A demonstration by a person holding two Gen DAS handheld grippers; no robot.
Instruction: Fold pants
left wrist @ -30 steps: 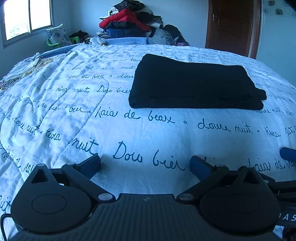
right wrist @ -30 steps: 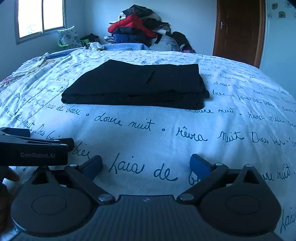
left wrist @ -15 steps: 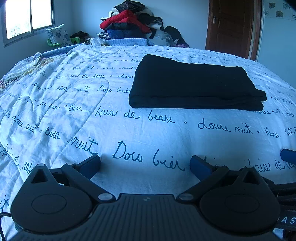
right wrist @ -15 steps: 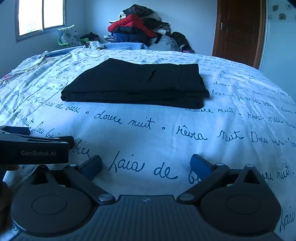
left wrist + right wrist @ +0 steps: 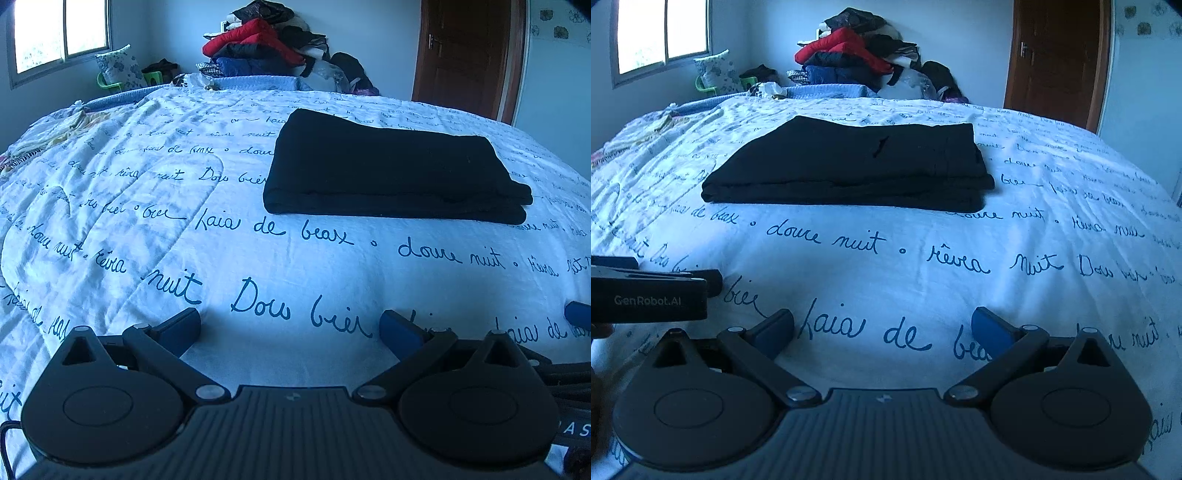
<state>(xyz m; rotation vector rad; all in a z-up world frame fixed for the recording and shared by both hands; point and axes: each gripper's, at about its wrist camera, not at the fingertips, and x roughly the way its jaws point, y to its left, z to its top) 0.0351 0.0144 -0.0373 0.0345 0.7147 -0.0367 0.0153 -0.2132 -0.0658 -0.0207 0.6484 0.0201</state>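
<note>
Nothing shifted since earlier frame — folded black pants (image 5: 388, 170) flat on bed (image 5: 147, 229); both my grippers — left gripper (image 5: 290, 326), right gripper (image 5: 882, 326) — fingers apart, empty, well short of pants.

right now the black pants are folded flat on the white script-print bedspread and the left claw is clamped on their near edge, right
Not quite. The folded black fabric pants do lie flat on the white script-print bedspread, but the left claw is open and holds nothing, short of their near edge. The left wrist view shows it.

The pants (image 5: 388, 170) at my twelve o'clock are matt black cloth; the bedspread (image 5: 147, 221) is soft quilted cotton, the door (image 5: 465, 55) polished wood, my left gripper (image 5: 290, 328) matt ribbed plastic.
</note>
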